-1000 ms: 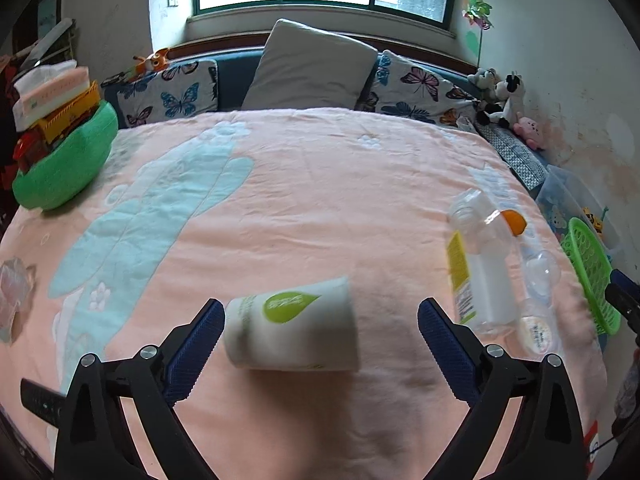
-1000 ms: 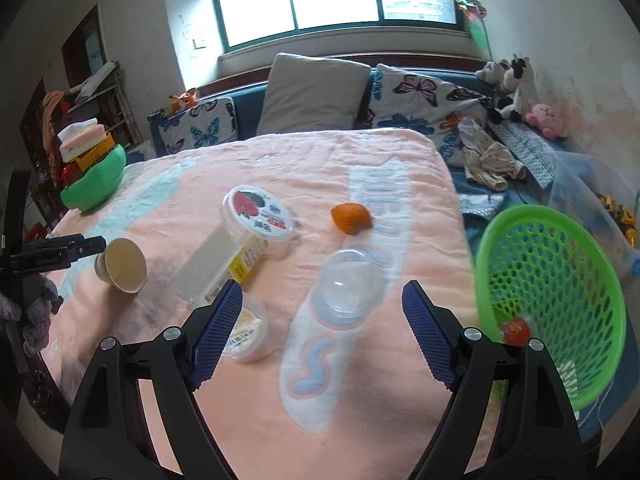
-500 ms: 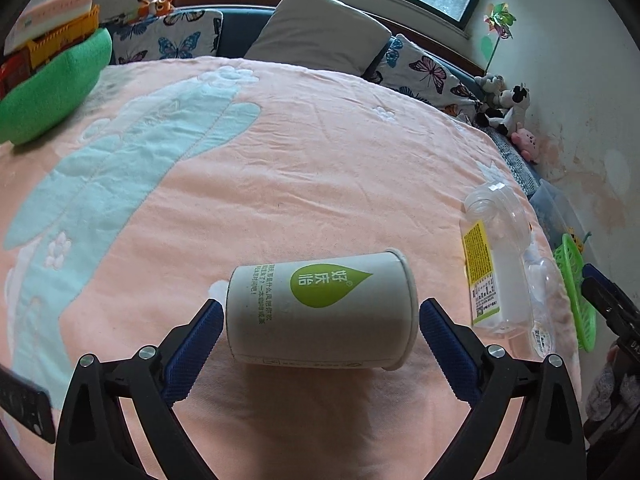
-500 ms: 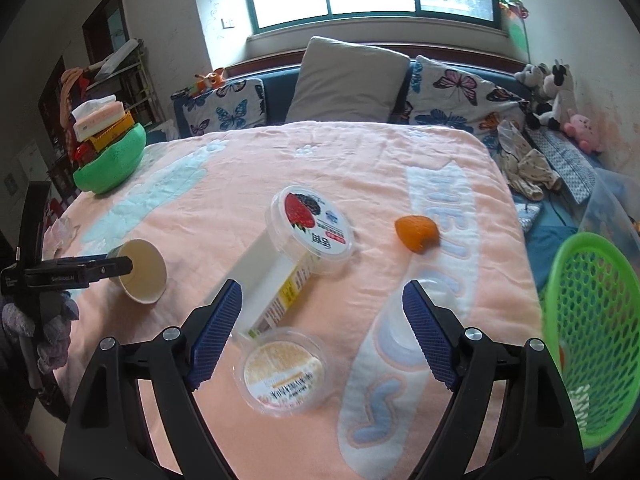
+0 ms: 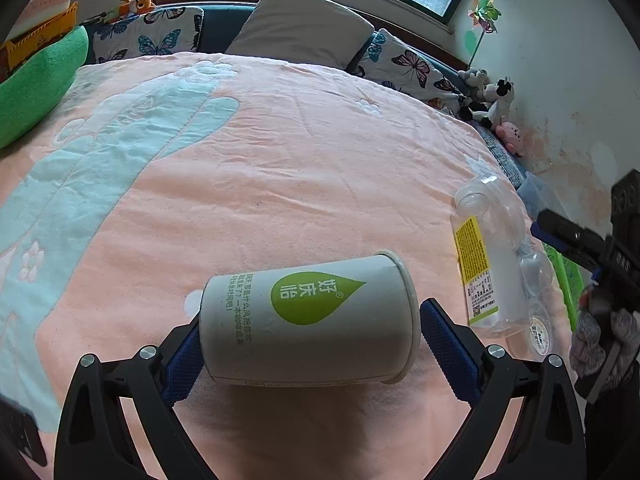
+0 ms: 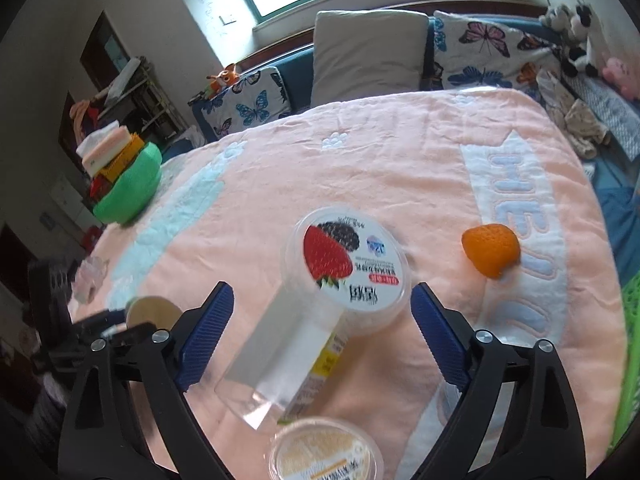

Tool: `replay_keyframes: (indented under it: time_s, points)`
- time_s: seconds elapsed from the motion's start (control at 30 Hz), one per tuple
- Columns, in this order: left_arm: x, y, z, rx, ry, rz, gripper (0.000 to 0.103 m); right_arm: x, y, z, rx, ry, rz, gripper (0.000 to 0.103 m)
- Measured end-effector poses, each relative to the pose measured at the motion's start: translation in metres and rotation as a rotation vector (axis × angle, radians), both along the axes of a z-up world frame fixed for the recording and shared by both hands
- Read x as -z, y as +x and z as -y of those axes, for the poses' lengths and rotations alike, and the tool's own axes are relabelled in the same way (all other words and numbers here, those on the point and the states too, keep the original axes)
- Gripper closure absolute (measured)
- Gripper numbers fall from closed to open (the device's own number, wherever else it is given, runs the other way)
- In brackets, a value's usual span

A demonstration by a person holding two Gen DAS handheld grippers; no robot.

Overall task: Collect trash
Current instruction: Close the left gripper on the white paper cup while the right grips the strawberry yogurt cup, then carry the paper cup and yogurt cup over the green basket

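Bracketing a paper cup (image 5: 308, 320) with my left gripper (image 5: 308, 344), I am seeing it lying on its side on the pink fleecy blanket (image 5: 280, 152), its rolled rim toward my right blue ribbed pad (image 5: 448, 344) and its base against the left one. The left pad is touching or nearly touching the base; a sliver of gap is showing at the rim, so I am not squeezing it. The cup is matte white card with a green leaf-drop logo. A second ago it was lying well ahead of my fingers; now it is filling the space between them.

My right gripper (image 6: 320, 340) is spreading its jaws wider, pads clear of everything. Between them is lying a clear plastic tub (image 6: 312, 320), tall and smooth-walled, with a round strawberry-printed lid. A second, shallow lidded cup (image 6: 324, 456) is sitting just below it, and a dimpled orange peel (image 6: 490, 250) is lying off to the right. Earlier a green mesh basket (image 6: 628, 340) was filling this view's right side; now only its edge is showing.
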State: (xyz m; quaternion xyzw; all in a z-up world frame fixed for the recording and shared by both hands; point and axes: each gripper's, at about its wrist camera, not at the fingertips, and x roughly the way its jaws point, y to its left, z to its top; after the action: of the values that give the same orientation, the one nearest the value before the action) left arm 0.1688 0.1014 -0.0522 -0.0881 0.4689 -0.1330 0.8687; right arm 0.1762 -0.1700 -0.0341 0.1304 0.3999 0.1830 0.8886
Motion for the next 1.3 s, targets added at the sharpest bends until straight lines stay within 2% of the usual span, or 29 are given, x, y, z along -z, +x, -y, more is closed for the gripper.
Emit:
replay_keyframes:
  time_s: [0.27, 0.4, 0.5, 0.6, 0.93, 1.3]
  points:
    - [0.001, 0.003, 0.005, 0.019, 0.005, 0.006, 0.009, 0.019, 0.035, 0.015, 0.031, 0.103, -0.106, 0.009]
    - [0.001, 0.004, 0.005, 0.023, 0.007, 0.007, 0.019, 0.026, 0.043, 0.019, 0.037, 0.136, -0.133, 0.009]
    - [0.003, 0.005, 0.004, 0.021, 0.004, 0.004, 0.022, 0.028, 0.047, 0.017, 0.033, 0.141, -0.154, 0.009]
    - [0.003, 0.005, 0.004, 0.025, 0.006, 0.010, 0.022, 0.030, 0.047, 0.014, 0.026, 0.104, -0.163, 0.011]
    - [-0.007, -0.004, 0.007, 0.036, 0.008, 0.043, 0.022, 0.013, 0.028, 0.017, 0.040, 0.081, -0.093, 0.012]
    - [-0.043, -0.023, 0.040, 0.096, 0.005, 0.115, 0.022, -0.015, -0.029, 0.051, 0.088, 0.089, -0.011, 0.011]
